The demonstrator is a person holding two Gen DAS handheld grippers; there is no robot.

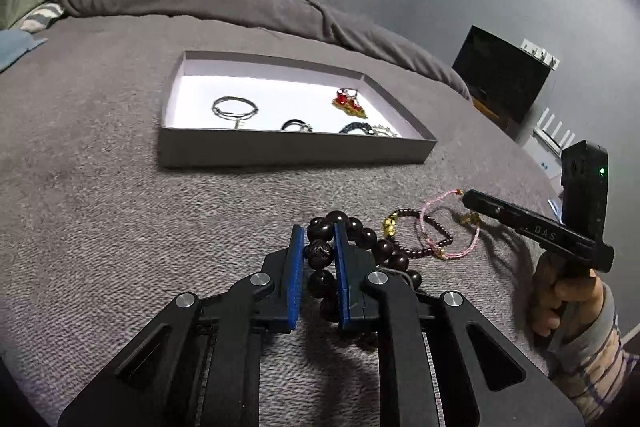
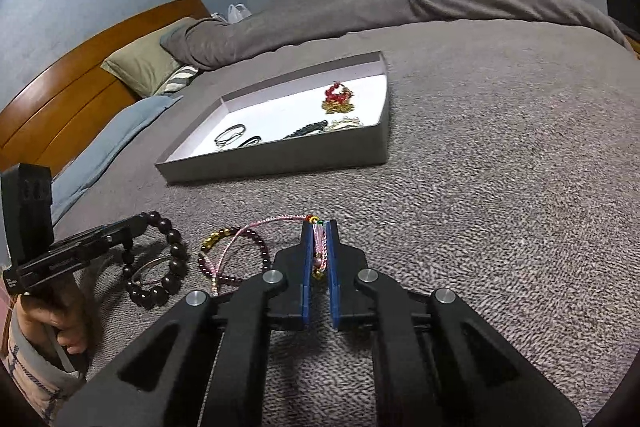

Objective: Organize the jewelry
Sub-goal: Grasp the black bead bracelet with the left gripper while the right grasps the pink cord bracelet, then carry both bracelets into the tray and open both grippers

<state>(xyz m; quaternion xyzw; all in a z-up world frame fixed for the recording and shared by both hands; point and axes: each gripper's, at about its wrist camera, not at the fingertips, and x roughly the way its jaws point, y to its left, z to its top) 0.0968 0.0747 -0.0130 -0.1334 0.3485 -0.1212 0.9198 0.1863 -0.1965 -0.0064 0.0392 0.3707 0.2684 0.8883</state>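
Between the blue ribbed pads [image 1: 295, 275]: glossy dark wooden beads [image 1: 320, 251]. Beyond the jaws: matt grey cardboard box [image 1: 288, 149], smooth white inside. Beneath: rough, nubby grey cloth blanket [image 1: 100, 219]. Beside: thin pink woven cord [image 2: 276, 223].

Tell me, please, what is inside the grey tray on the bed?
The tray holds a thin dark bangle, a red-and-gold piece, a small dark band and a dark and a pale chain; the near wall partly hides these.

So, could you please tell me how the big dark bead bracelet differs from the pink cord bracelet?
The big dark bead bracelet has chunky brown beads; the pink cord bracelet is a thin string. The left gripper holds the bead bracelet; the right gripper holds the cord one. Both lie on the grey blanket.
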